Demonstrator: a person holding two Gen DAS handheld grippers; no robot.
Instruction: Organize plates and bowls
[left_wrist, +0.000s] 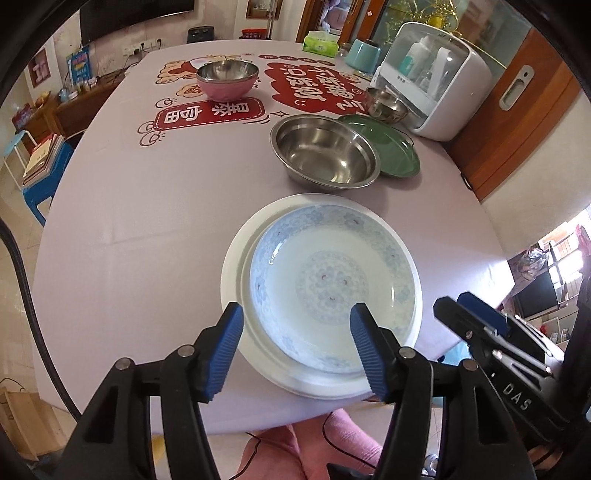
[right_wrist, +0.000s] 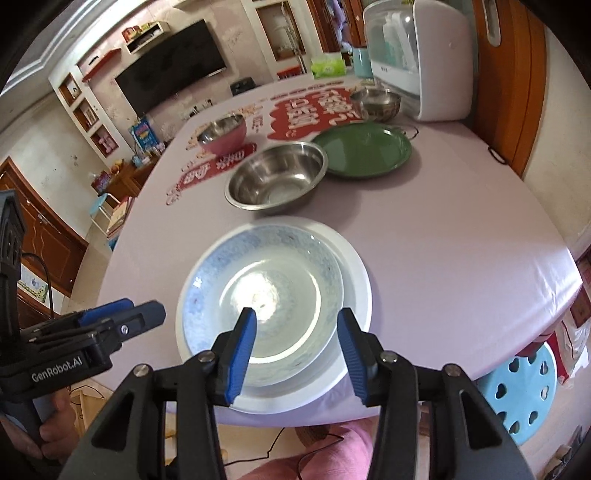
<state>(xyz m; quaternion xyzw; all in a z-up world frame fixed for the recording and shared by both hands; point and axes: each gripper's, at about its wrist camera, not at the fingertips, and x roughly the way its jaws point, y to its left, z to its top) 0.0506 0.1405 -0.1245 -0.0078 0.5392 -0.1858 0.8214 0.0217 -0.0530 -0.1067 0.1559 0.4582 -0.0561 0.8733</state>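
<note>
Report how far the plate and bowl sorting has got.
Done: the patterned plate sits nested on the white plate. In hand: nothing; left gripper and right gripper are open. Left: steel bowl, green plate, small steel bowl and pink bowl lie separate.

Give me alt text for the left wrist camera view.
The left claw hangs open above a blue-patterned plate stacked on a white plate near the table edge. Beyond sit a steel bowl, green plate and pink bowl.

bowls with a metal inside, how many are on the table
3. A big steel bowl sits just beyond the stacked plates, a small steel bowl stands by the white appliance, and a pink bowl with a metal inside sits farther back on the printed cloth. None look hidden.
</note>
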